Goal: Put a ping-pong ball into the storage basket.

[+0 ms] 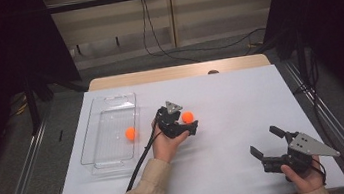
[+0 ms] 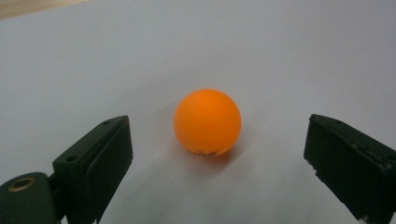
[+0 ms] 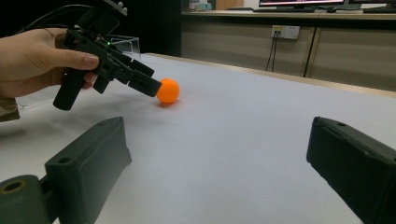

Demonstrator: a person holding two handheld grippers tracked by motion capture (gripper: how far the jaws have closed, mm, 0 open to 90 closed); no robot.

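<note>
Left gripper [image 2: 215,163] jaws wide, straddling orange ball [image 2: 207,122] on white table [image 2: 233,46], pads not touching; right gripper [image 1: 273,145] open, idle. Risk: off-centre closing likely squirts ball away.

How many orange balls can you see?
2. One orange ball lies inside the clear tray on the left. The other ball sits on the white table between the open jaws of the left tool, not yet gripped.
</note>
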